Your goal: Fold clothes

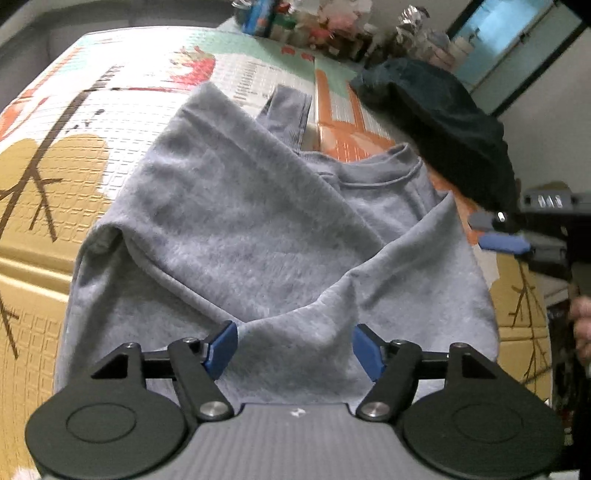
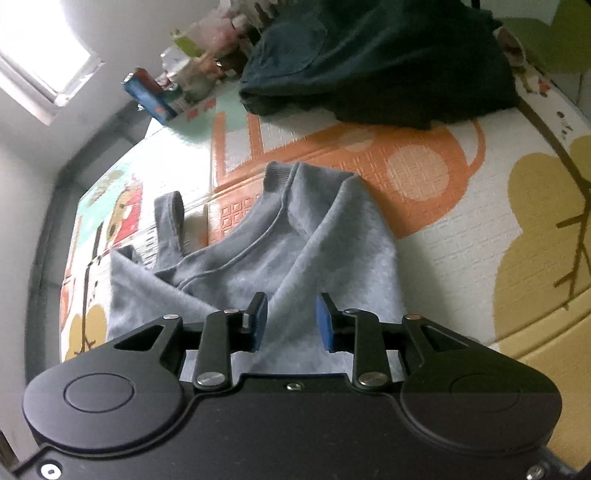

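Grey sweatshirt [image 1: 258, 229]: lying part-folded mid-frame on patterned play mat [image 1: 74, 184]. Left gripper [image 1: 295, 347]: jaws standing wide, gripping nothing. Right gripper [image 2: 291, 319]: hovering narrowly parted, seemingly empty. Dark garment [image 2: 388, 59]: lying upper right, blurred.

A patterned play mat [image 1: 92, 155] covers the whole surface, embossed in little squares, with mustard tree shapes, brown branches, an orange house print and a red strawberry-like patch. At the far edge sits a jumble of packets and bottles [image 1: 314, 22], too blurred to name, with a blue carton [image 2: 147, 98] lying among them. Bright window [image 2: 40, 55] up at the left.
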`<state>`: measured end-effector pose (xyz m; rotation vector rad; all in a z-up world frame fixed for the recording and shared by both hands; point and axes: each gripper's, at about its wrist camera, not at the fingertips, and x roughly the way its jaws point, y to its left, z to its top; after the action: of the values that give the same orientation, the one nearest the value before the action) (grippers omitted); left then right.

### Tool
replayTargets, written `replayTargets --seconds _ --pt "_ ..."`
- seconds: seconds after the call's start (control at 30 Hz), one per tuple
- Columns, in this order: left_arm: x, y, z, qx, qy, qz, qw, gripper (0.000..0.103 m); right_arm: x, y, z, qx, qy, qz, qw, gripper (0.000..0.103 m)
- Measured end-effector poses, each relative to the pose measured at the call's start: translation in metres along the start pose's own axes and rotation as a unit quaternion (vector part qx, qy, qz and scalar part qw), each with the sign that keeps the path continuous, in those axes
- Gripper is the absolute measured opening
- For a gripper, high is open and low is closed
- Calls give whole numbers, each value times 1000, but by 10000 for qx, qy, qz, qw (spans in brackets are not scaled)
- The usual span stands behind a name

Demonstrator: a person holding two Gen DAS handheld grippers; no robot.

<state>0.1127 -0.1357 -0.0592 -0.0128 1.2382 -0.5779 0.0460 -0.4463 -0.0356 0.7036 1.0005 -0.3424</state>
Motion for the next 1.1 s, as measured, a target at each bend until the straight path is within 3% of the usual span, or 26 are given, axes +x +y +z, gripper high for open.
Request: replayTargets --seconds 0.23,0.47,0.7,0.77,0.87,0.9,1.03,1.1 --pt "22 5 9 172 299 -312 9989 73 41 11 18 237 197 -405 9987 34" --pt "35 -7 14 640 412 -356 9965 74 68 26 25 177 265 -847 9959 36" --pt "52 -22 15 1126 551 -400 9913 74 89 33 24 19 353 -1287 9911 36" --pt "57 -24 15 1198 595 -437 9900 73 94 33 22 -14 372 -1335 9903 31" --pt "62 -27 13 1302 651 -567 9877 60 96 31 20 -40 377 -1307 9907 15" --pt "64 -28 12 1327 668 -606 9870 48 96 30 20 -47 381 -1290 9909 13" --pt "67 -24 13 1250 686 -524 9884 23 95 26 18 -1 357 -1206 9921 6" --pt "64 -19 15 1109 649 -614 9898 16 91 25 17 66 314 -1140 9930 4"
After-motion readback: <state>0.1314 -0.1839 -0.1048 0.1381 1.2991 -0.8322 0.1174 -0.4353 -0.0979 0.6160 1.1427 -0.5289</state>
